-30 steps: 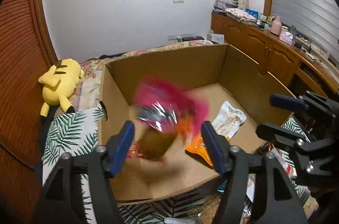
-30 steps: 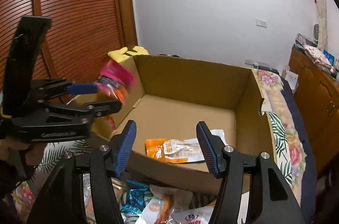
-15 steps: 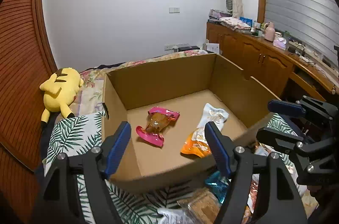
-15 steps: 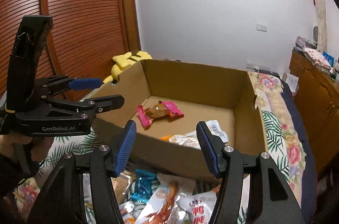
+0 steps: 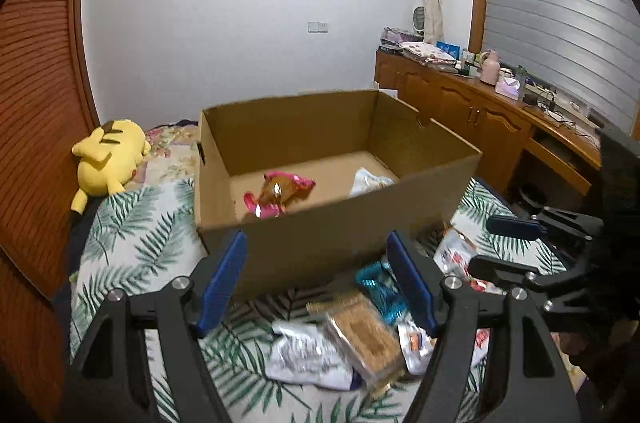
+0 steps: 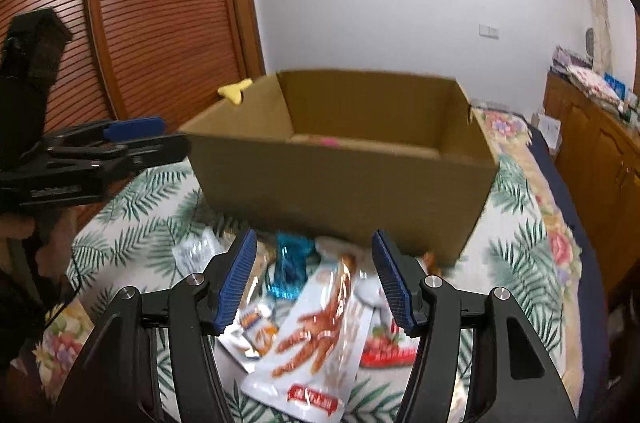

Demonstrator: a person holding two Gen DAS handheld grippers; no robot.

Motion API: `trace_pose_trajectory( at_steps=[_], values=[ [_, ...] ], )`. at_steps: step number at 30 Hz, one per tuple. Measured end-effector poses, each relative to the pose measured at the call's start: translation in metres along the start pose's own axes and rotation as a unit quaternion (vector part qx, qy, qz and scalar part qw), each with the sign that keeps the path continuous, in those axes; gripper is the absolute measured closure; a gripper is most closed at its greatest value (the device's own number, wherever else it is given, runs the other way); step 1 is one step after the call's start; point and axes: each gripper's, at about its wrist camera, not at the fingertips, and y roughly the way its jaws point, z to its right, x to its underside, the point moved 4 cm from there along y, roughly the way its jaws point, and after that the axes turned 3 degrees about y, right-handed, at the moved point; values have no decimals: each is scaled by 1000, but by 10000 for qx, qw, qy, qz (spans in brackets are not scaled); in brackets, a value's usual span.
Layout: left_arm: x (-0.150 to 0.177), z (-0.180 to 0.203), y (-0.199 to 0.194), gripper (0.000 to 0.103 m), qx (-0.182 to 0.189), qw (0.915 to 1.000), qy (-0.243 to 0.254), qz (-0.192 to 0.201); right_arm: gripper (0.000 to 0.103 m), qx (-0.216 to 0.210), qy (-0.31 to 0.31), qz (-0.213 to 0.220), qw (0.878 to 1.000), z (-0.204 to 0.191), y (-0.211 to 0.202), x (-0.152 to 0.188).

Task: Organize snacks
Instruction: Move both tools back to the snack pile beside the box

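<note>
An open cardboard box (image 5: 344,227) (image 6: 344,183) stands on a leaf-print bedspread. Inside it lie a pink snack packet (image 5: 280,193) and a white packet (image 5: 370,181). Several loose snack packets lie in front of the box: a clear packet of brown biscuits (image 5: 364,335), a white packet (image 5: 304,355), a teal packet (image 5: 376,287) (image 6: 290,263) and a white packet with a red squid picture (image 6: 316,339). My left gripper (image 5: 318,287) is open and empty above this pile. My right gripper (image 6: 314,281) is open and empty above the same pile.
A yellow plush toy (image 5: 108,155) lies left of the box beside a slatted wooden wardrobe (image 5: 36,103). A wooden cabinet (image 5: 480,119) with clutter runs along the right wall. Each gripper shows in the other's view, the right (image 5: 536,247) and the left (image 6: 120,143).
The pink packet left my left gripper and now lies in the box. Both grippers have drawn back and lowered from over the box to the loose packets in front.
</note>
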Motion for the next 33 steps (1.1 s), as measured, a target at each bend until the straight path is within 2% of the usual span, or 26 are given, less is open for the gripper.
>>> trace_pose_trajectory(
  at_steps=[7,15,24,33],
  values=[
    [33,6,3,30,35,9997,-143,-214,42,-49,264,-322,9991,6,11,30],
    [62,9,16,30,-33,9980,-256,-572,42,-95,509,-625,9967,12,25,48],
    [79,11,25,30,-74,9966,-294,-760,42,36,624,-813,9947,15,38,54],
    [80,15,35,30,-10,9960,-381,-804,40,181,668,-976,9928,22,56,56]
  ],
)
